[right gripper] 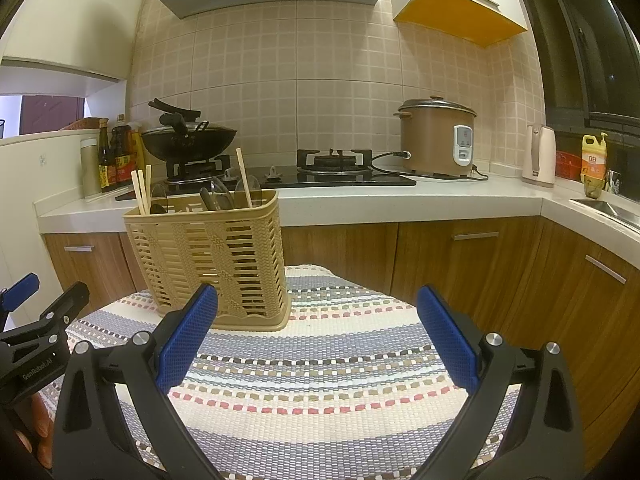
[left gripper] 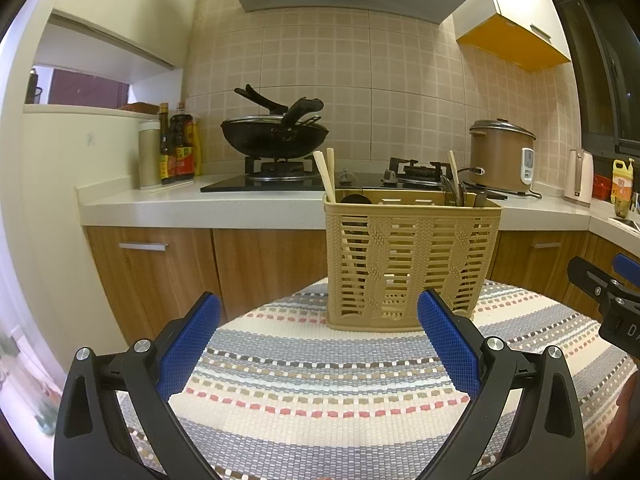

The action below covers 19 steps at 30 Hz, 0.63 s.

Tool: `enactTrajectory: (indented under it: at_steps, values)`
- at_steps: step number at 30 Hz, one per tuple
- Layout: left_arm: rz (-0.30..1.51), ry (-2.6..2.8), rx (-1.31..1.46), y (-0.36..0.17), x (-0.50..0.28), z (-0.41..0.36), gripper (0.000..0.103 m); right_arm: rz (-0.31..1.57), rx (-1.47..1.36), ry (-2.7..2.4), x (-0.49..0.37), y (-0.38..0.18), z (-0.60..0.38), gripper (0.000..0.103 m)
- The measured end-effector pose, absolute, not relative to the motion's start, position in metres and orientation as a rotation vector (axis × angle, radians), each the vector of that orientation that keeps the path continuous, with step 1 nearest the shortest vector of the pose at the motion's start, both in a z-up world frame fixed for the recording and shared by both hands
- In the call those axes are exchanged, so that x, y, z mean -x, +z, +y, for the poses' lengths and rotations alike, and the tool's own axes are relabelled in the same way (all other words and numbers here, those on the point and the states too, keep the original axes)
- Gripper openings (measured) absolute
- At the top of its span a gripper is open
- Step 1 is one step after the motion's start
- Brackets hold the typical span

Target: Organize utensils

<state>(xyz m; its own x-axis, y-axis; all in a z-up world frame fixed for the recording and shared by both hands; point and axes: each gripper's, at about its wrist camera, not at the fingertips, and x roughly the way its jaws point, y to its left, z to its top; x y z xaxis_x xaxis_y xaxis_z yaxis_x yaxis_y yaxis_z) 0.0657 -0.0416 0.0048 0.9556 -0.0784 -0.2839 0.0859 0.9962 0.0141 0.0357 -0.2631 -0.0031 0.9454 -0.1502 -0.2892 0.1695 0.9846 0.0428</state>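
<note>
Beyond spread left tongs (left gripper: 320, 328), chopsticks (left gripper: 325, 176) stand near-upright in basket (left gripper: 412, 264).

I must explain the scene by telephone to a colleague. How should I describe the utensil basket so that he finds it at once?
Look at the striped woven mat in front of the kitchen counter. On its far part stands the basket, a tan plastic box with slotted, woven-pattern walls. It is the only thing on the mat, and chopsticks stick up from it.

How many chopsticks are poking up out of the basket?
3 that I can see. Two chopsticks stand together at the left end of the basket, and a single chopstick leans near its right end. More could be hidden lower inside.
</note>
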Motion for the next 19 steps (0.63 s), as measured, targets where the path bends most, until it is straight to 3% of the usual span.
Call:
enactTrajectory:
  at_steps: [19]
  values:
    - [0.296,-0.067,0.032,0.008,-0.069,-0.025,0.096,0.291,-0.067,-0.169,-0.034,-0.003,-0.261,0.095]
